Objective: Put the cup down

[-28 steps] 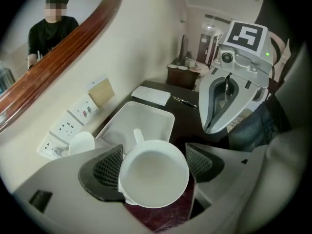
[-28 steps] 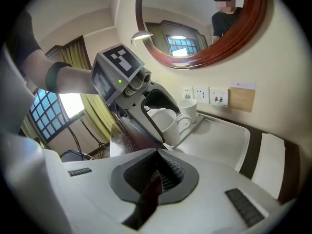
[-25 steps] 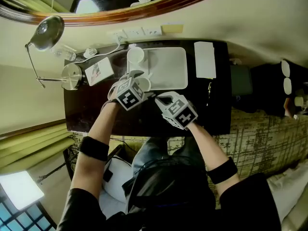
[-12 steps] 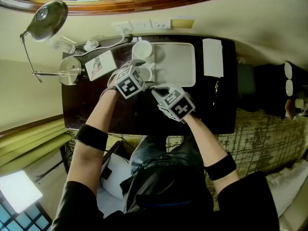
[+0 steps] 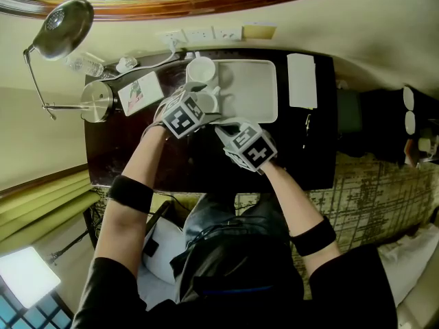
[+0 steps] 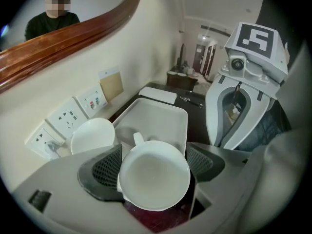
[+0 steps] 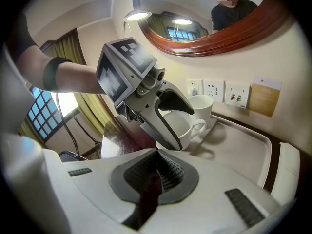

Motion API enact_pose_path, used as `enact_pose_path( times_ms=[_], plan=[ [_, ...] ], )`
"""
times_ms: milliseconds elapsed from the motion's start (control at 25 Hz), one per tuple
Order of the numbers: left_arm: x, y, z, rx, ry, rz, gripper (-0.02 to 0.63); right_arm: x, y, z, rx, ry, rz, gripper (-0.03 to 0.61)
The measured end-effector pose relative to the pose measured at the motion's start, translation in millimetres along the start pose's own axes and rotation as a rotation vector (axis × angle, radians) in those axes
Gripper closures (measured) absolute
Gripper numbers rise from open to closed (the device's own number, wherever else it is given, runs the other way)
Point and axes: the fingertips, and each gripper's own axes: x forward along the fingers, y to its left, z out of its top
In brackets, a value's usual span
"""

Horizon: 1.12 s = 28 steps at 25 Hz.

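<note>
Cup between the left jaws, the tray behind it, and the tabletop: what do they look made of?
The cup looks like glazed white ceramic: smooth, thick rim, soft sheen. The tray is white and matte with a rounded moulded rim, probably plastic or melamine; I can't tell which. The tabletop is dark reddish-brown, glossy and reflective, likely lacquered wood or veneer.

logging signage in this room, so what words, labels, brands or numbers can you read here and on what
No text is readable in any view.
Tan wall card: print too small.
Desk leaflet: picture and print blurred.
Socket plates: tiny marks, unreadable.
White sheet: no print visible.
Marker cube: black squares, no letters.
</note>
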Motion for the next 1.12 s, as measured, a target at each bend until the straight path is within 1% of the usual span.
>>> enact_pose_path(
  times_ms=[160,520,720,920,960,1040,1080,1120],
  plan=[
    [-2.9,4.4,3.0,-0.032,-0.02,0.034,0.201,-3.2,-1.0,-0.6,-0.002,0.0,-0.005,0.574],
    [-21.6,6.9,16.4,-0.043,-0.054,0.092,0.201,-15.3,3.1,-3.0,-0.013,-0.016,-0.005,0.574],
    [-36.7,1.8,20.3,-0.054,-0.057,0.133,0.201,-28.0,5.4,-6.6,-0.017,-0.021,-0.003,0.574],
    [-56.9,-14.9,26.0,-0.111,-0.106,0.16,0.209,-50.6,9.7,-8.7,-0.039,-0.028,-0.008,0.574],
    [-62.6,-18.4,28.5,-0.125,-0.12,0.179,0.235,-56.0,10.0,-8.8,-0.045,-0.029,-0.01,0.573],
    [-76.1,-23.6,34.0,-0.164,-0.159,0.24,0.333,-66.9,9.5,-8.3,-0.063,-0.033,-0.014,0.573],
    [-83.0,-26.7,36.2,-0.189,-0.183,0.273,0.402,-71.4,8.1,-9.2,-0.079,-0.035,-0.018,0.573],
    [-89.5,-30.7,38.0,-0.219,-0.208,0.301,0.434,-75.5,5.9,-10.6,-0.097,-0.039,-0.023,0.572]
  ],
)
